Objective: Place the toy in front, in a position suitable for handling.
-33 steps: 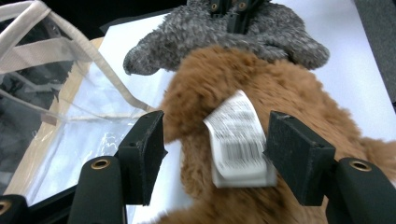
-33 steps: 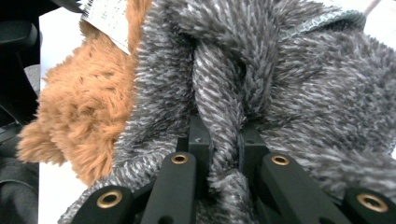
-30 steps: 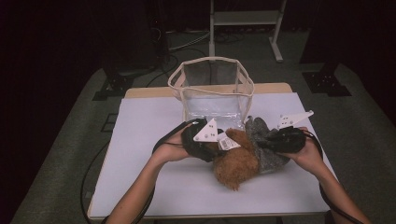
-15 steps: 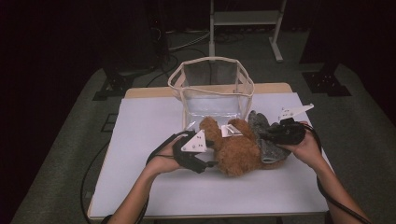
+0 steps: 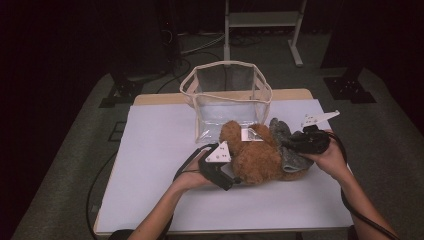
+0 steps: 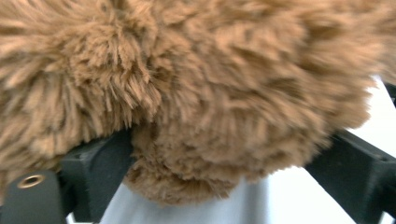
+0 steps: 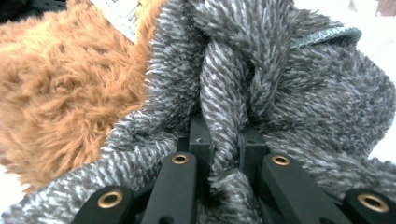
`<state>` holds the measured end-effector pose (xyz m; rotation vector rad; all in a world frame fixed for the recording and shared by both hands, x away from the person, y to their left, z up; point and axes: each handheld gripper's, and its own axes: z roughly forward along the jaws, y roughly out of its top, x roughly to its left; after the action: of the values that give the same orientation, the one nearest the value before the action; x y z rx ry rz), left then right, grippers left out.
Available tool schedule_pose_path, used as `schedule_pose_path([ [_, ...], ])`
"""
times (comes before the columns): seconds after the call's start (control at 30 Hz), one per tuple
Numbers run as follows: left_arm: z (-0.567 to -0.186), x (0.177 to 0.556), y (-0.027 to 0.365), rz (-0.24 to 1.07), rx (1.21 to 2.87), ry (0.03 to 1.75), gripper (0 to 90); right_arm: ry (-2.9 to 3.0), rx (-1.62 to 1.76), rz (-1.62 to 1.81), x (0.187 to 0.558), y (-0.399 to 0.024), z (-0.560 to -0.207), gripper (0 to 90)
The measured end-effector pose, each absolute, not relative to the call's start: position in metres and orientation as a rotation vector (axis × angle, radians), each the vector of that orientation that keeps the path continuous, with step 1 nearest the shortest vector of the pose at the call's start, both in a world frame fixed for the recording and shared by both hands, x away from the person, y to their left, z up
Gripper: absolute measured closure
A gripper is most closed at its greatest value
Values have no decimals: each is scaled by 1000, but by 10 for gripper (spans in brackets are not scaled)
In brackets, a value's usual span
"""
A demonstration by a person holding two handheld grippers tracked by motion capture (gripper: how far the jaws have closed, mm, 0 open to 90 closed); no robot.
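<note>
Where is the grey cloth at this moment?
In the high view, the grey cloth lies right of the brown plush toy, touching it, before the clear bag.

My left gripper tips are sitting buried under the brown plush toy, whose fur is overflowing my left gripper view past three edges. The grey fabric is covering my right gripper's pinching pads. The white tag's print is blurring, unreadable
</note>
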<state>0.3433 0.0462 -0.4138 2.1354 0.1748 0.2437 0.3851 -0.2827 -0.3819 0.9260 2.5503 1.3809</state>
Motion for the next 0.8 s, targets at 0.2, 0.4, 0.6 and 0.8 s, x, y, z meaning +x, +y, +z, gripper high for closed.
schedule_pose_path([
  [0.2, -413, 343, 45, 276, 2115, 146, 230, 2608, 901, 1422, 380, -281, -380, 801],
  [0.4, -396, 345, 52, 262, 2056, 139, 356, 2628, 860, 1488, 371, -271, -372, 817],
  [0.6, -368, 342, 67, 254, 2044, 122, 390, 2631, 846, 1573, 367, -263, -365, 822],
  [0.8, -333, 332, 87, 247, 2015, 105, 389, 2683, 748, 1598, 357, -241, -352, 823],
])
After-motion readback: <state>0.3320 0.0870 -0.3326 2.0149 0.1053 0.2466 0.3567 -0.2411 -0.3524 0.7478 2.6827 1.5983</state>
